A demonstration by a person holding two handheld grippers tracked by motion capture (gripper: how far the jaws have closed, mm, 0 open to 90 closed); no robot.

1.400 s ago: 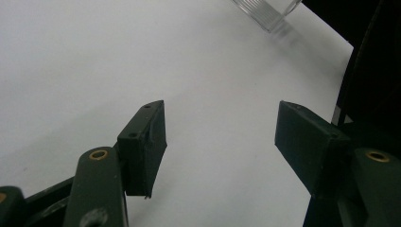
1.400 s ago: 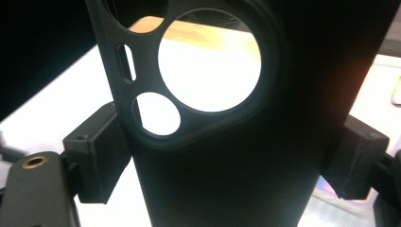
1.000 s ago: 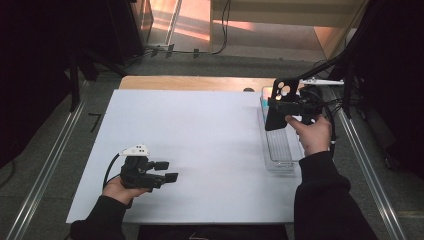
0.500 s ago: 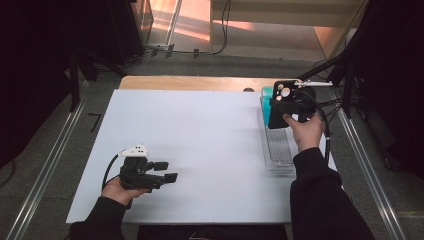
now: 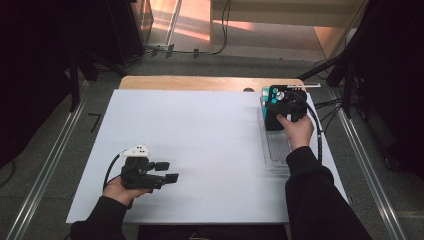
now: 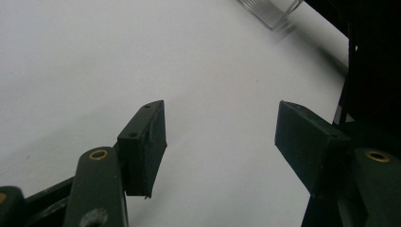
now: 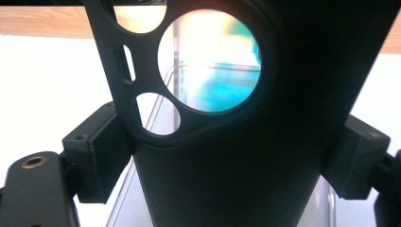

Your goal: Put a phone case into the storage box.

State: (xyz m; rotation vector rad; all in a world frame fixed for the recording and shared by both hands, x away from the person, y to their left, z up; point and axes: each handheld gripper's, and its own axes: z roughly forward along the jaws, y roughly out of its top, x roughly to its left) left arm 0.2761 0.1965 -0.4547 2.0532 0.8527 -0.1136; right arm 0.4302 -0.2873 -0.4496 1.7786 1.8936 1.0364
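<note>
My right gripper [image 5: 274, 119] is shut on a black phone case [image 5: 272, 121] with round camera cut-outs, its pads pressing on the two side edges [image 7: 227, 165]. It holds the case over the far end of a clear plastic tray [image 5: 276, 156] at the table's right side. Something teal [image 5: 265, 92] lies at the tray's far end and shows through the case's large hole [image 7: 213, 90]. My left gripper [image 5: 167, 171] rests low at the near left of the white table [image 5: 200, 135]. Its jaws stand open with nothing between them [image 6: 220, 142].
A strip of wooden tabletop [image 5: 200, 82] runs along the far edge of the white sheet. A corner of the clear tray [image 6: 272, 12] shows far off in the left gripper view. Cables and dark stands [image 5: 345, 75] lie on the floor beyond the table's right corner.
The right hand has come down toward the far end of the tray with the case still in its jaws. The left hand has stayed put.
</note>
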